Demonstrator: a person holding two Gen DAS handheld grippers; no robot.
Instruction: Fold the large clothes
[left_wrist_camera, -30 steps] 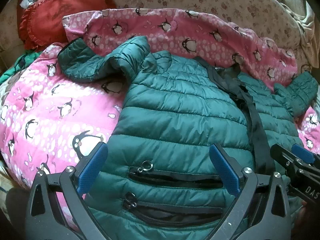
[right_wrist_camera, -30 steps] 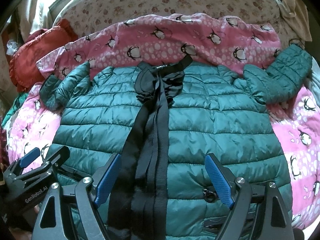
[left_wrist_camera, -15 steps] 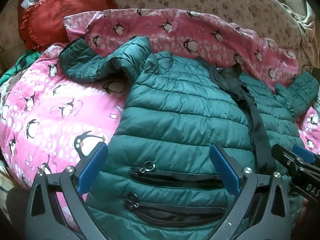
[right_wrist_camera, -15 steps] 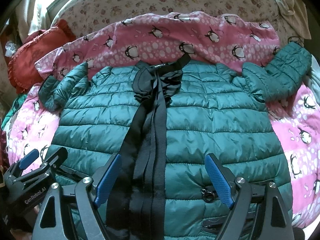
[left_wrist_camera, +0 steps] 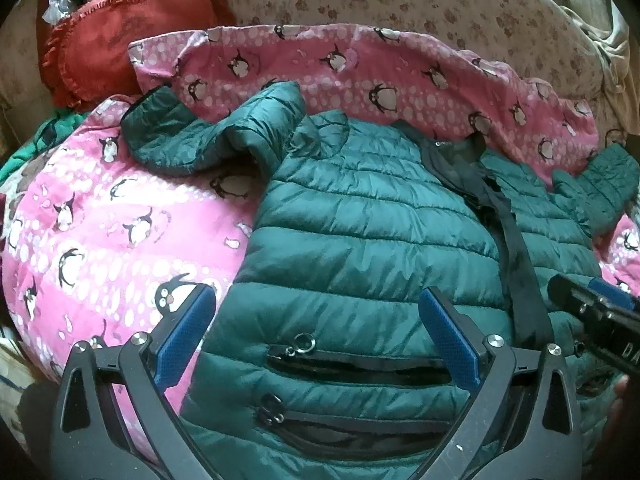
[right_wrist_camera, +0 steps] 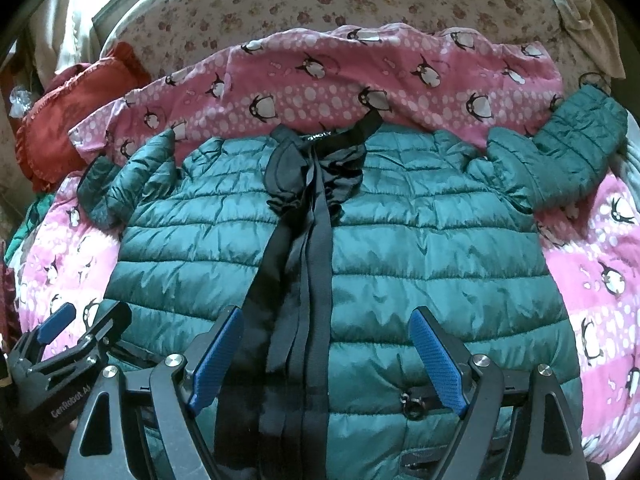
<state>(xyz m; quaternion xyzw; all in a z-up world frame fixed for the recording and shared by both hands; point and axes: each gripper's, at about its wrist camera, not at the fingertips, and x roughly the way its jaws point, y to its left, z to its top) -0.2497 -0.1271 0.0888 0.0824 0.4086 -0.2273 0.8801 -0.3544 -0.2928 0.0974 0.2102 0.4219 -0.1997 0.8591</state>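
**Jacket flat on bed, both grippers spread above hem**

Green quilted jacket (right_wrist_camera: 400,248) lies front-up on the pink penguin blanket (right_wrist_camera: 360,72) covering the bed, collar toward the far edge, hem at the near edge. Black front placket (right_wrist_camera: 300,280) runs down the middle. One sleeve (left_wrist_camera: 208,140) is bent outward toward the red cushion (left_wrist_camera: 120,36) at the far left corner; the other sleeve (right_wrist_camera: 560,148) angles toward the far right corner.

Left gripper (left_wrist_camera: 316,336): fingers (left_wrist_camera: 184,336) spread wide, holding nothing, over the hem near the two zip pockets (left_wrist_camera: 356,368). Right gripper (right_wrist_camera: 328,360): fingers (right_wrist_camera: 436,360) spread wide, holding nothing, straddling the placket at the hem. Contact with fabric: cannot tell
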